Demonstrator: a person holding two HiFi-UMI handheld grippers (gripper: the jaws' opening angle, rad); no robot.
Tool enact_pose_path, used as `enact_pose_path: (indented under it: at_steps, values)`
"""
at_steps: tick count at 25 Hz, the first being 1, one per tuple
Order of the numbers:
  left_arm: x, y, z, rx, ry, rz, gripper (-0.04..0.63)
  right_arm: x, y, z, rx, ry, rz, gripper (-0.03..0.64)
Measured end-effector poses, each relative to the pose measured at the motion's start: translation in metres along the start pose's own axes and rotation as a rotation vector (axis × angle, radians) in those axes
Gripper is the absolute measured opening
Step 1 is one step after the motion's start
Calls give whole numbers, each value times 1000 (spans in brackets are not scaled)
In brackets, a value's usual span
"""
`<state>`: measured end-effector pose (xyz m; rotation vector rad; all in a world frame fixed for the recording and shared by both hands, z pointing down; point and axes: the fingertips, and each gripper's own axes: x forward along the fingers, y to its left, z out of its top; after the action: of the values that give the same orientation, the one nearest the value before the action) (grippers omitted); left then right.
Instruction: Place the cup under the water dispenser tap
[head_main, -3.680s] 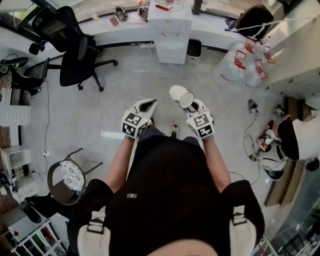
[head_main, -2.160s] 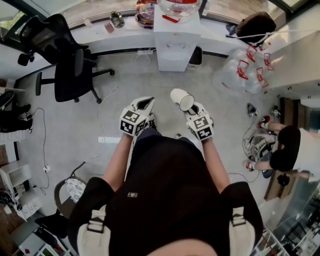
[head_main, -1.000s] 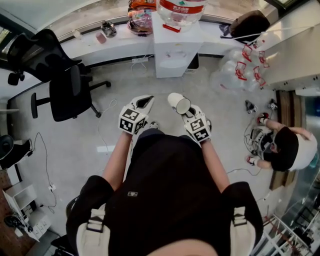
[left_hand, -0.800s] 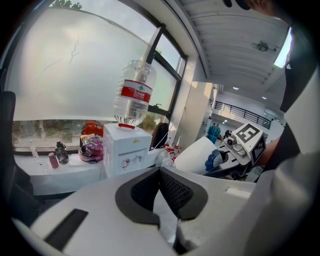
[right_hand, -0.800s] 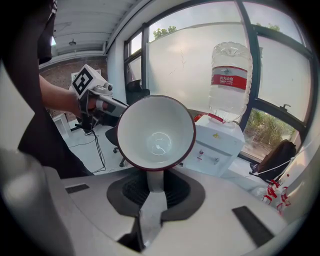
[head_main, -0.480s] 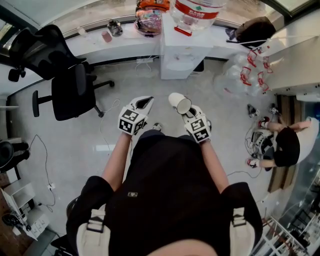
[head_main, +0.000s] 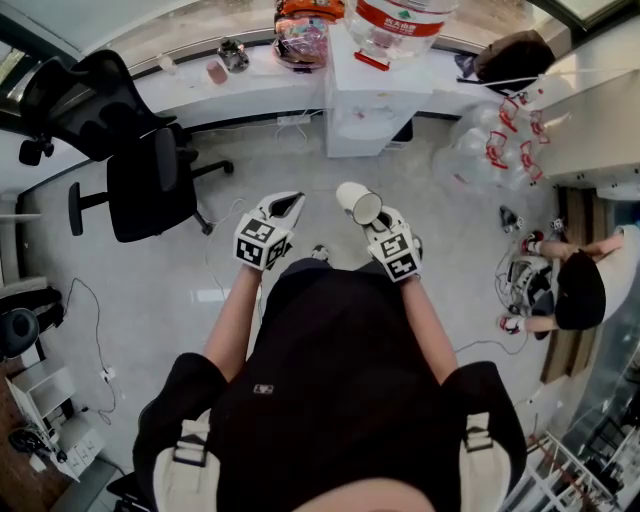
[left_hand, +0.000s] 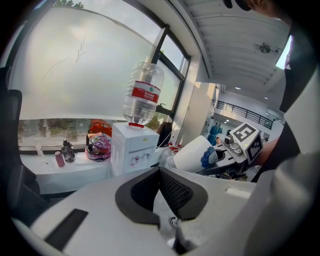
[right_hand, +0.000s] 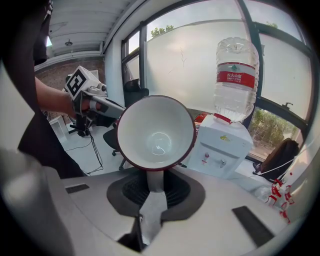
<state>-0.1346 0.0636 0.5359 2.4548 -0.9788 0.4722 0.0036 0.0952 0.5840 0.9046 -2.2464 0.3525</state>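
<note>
Cup (head_main: 358, 203) in right hand-held gripper (head_main: 373, 219), open floor (head_main: 330, 172) before water dispenser (head_main: 366, 105)

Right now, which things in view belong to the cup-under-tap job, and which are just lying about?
Job:
- white cup, gripped in the right gripper
- water dispenser and its taps

Lying about:
- black office chair
- clear jugs with red handles
- snack bags on the counter
- left gripper, shut on nothing
</note>
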Motion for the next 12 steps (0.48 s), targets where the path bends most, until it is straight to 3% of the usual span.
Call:
enact_pose_path:
  at_steps: [12]
  values:
    - [-7,8,-5,-46,-12,85,-3,12,-14,-2,-45,14,54,37]
